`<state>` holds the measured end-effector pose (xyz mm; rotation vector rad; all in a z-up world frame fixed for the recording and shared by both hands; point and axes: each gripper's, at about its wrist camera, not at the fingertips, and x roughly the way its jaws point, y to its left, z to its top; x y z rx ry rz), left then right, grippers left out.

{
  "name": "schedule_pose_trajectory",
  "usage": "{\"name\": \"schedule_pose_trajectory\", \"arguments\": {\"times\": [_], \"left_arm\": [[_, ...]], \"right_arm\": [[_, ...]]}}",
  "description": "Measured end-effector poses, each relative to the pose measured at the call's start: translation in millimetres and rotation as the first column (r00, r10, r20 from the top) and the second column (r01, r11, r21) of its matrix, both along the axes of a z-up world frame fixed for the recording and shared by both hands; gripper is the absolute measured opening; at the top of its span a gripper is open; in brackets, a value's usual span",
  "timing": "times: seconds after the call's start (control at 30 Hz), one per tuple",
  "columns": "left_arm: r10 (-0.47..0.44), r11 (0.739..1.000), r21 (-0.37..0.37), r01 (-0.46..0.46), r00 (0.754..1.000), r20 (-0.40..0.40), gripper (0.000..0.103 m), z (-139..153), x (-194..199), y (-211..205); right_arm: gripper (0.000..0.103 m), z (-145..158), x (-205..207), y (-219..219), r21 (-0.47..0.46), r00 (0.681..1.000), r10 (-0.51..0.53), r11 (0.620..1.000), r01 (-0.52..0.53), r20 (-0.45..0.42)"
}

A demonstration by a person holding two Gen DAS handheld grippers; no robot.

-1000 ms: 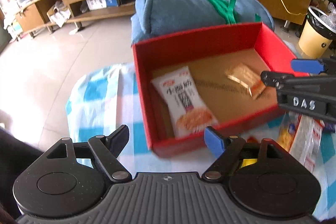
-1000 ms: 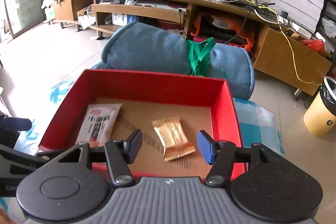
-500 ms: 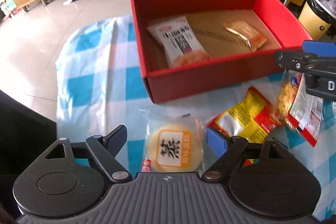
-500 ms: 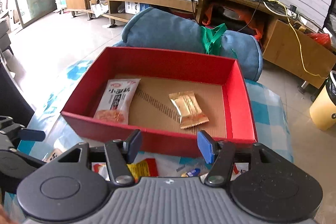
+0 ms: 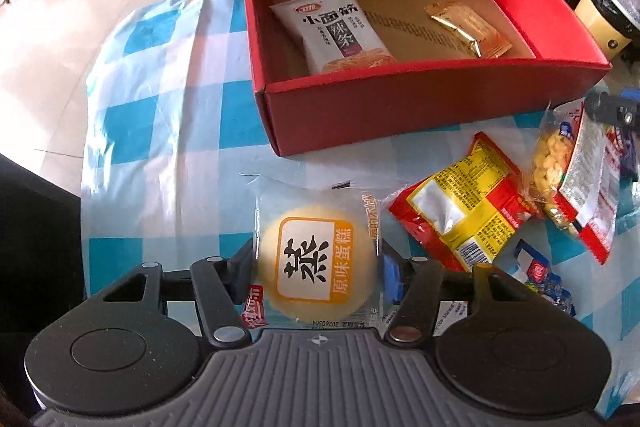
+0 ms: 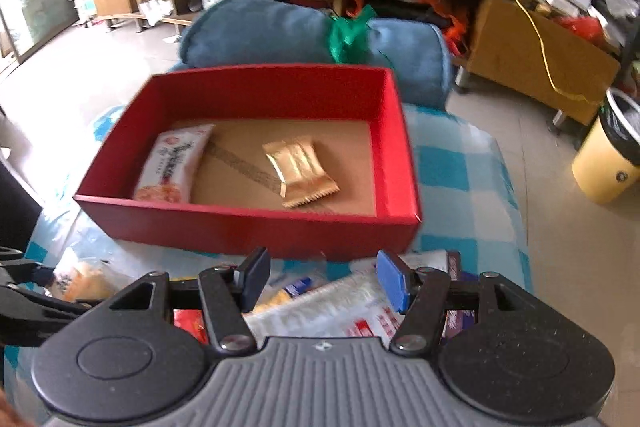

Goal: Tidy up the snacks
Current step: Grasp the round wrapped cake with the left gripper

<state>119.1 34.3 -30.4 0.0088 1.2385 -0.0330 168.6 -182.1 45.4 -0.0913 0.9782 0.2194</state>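
A red box [image 5: 420,99] on the checked cloth holds a white spicy-strip packet [image 5: 332,31] and a gold wrapped snack [image 5: 466,27]. My left gripper [image 5: 316,273] is open, its fingers on either side of a round yellow steamed cake packet [image 5: 316,267] lying on the cloth in front of the box. My right gripper [image 6: 322,281] is open and empty, above a white and red bag [image 6: 340,311] in front of the box [image 6: 248,223]. The white packet [image 6: 172,163] and gold snack [image 6: 298,167] show inside it.
A red and yellow packet [image 5: 464,211], a clear bag of yellow puffs [image 5: 572,167] and a small blue packet [image 5: 540,279] lie right of the cake. A rolled blue blanket [image 6: 304,31] lies behind the box. A yellow bin [image 6: 608,151] stands on the floor at right.
Both grippers have pulled back from over the box and dropped toward the cloth. The left one now has the cake packet between its open fingers; the right one is over the loose bags.
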Motion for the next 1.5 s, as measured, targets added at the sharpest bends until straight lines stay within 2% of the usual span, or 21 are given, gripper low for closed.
{"name": "schedule_pose_trajectory", "arguments": {"times": [0.27, 0.4, 0.47, 0.53, 0.67, 0.83, 0.93, 1.17, 1.33, 1.5], "left_arm": [[-0.013, 0.999, -0.037, 0.014, 0.999, 0.029, 0.066, 12.9, -2.3, -1.0], [-0.019, 0.999, -0.04, 0.02, 1.0, 0.022, 0.066, 12.3, -2.8, -3.1], [-0.023, 0.999, -0.041, 0.024, 1.0, 0.018, 0.066, 11.6, -4.3, -3.1], [-0.024, 0.999, -0.041, 0.025, 1.0, 0.015, 0.066, 10.8, -5.1, -2.6], [-0.029, 0.999, -0.046, 0.029, 1.0, 0.007, 0.066, 9.8, -6.1, -0.7], [-0.039, 0.998, -0.042, 0.039, 0.999, 0.007, 0.066, 9.4, -6.8, -0.9], [-0.047, 0.998, -0.046, 0.047, 0.999, 0.02, 0.066, 13.3, -9.0, -2.2], [-0.054, 0.998, -0.036, 0.055, 0.998, 0.029, 0.067, 15.1, -16.4, -3.2], [-0.066, 0.998, -0.02, 0.066, 0.998, 0.026, 0.068, 12.3, -19.2, -3.0], [-0.058, 0.998, -0.027, 0.059, 0.998, 0.025, 0.068, 12.6, -19.4, -1.8]], "right_arm": [[0.058, -2.1, -10.1, -22.6, 0.08, 0.986, -0.152, 0.984, 0.158, -0.074], [0.058, -19.9, -8.3, -13.5, 0.062, 0.973, -0.198, 0.976, 0.207, -0.122], [0.063, -25.7, -6.8, -8.1, 0.055, 0.971, -0.209, 0.975, 0.216, -0.112], [0.067, -27.5, -5.5, -3.6, 0.033, 0.975, -0.201, 0.978, 0.204, -0.094], [0.067, -27.2, -13.9, -5.8, -0.014, 0.984, -0.15, 0.989, 0.149, -0.094], [0.067, -27.0, -38.8, -17.5, -0.063, 0.982, -0.064, 0.997, 0.053, -0.18], [0.067, -22.5, -54.0, -28.2, -0.12, 0.983, -0.074, 0.991, 0.053, -0.17], [0.067, -16.7, -80.6, -55.9, 0.024, 0.954, -0.23, 0.971, 0.238, -0.192], [0.067, -18.9, -96.1, -61.3, 0.003, 0.945, -0.254, 0.966, 0.26, -0.206], [0.067, -35.9, -107.1, -75.5, 0.077, 0.9, -0.302, 0.937, 0.342, -0.315]]}}
